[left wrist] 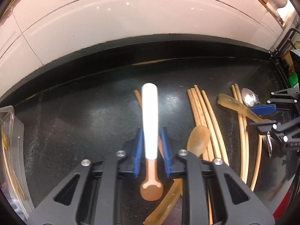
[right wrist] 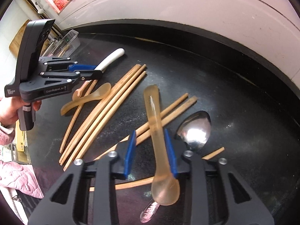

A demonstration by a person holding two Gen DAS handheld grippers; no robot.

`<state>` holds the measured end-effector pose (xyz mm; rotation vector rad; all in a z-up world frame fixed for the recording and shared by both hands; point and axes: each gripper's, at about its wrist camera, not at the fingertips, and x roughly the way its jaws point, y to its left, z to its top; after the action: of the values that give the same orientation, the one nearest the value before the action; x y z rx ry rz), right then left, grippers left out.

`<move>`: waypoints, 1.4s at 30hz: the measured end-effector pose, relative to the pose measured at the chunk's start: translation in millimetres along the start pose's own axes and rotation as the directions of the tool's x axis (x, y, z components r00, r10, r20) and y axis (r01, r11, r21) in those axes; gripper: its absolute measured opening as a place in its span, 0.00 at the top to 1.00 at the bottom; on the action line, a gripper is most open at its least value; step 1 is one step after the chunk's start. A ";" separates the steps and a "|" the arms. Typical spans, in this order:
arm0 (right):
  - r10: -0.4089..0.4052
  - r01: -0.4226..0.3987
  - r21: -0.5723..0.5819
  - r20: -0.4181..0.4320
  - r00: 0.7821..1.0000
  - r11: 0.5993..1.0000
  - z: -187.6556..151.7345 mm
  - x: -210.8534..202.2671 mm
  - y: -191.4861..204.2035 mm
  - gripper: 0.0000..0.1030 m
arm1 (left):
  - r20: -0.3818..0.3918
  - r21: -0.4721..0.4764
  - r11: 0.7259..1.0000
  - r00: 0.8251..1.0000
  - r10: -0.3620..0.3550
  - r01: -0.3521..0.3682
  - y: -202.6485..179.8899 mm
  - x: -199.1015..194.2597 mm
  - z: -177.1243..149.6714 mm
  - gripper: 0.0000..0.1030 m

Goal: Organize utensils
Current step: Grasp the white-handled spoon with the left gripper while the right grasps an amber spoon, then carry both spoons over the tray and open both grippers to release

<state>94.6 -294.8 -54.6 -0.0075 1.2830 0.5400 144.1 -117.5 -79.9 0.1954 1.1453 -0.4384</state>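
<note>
My left gripper (left wrist: pixel 151 131) is shut on a white-handled spoon (left wrist: pixel 150 112), whose copper bowl (left wrist: pixel 151 187) points back toward the camera. In the right wrist view the left gripper (right wrist: pixel 99 73) holds that white handle (right wrist: pixel 112 58) off the black counter. My right gripper (right wrist: pixel 151 131) is open around an amber translucent spoon (right wrist: pixel 155 123). The spoon lies across two chopsticks (right wrist: pixel 174 108), close to the right pad with a gap at the left pad. From the left wrist view, the right gripper (left wrist: pixel 251 117) straddles this amber spoon (left wrist: pixel 234 103).
A bundle of wooden chopsticks (right wrist: pixel 112 108) and a second amber spoon (right wrist: pixel 90 97) lie between the grippers. A metal spoon (right wrist: pixel 195 131) rests right of the right gripper. A clear plastic tray (left wrist: pixel 9 131) sits at far left. A white tiled wall (left wrist: pixel 131 18) backs the counter.
</note>
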 end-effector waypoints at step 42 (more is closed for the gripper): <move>0.029 -0.024 -0.031 0.186 0.982 0.999 94.5 -48.5 179.3 0.89 | 0.212 -0.189 0.977 0.967 0.142 -0.102 137.4 -196.7 -84.2 0.86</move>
<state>102.4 -127.8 69.7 0.0360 1.0935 0.5685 66.4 83.5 55.1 0.0592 0.9381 -0.2403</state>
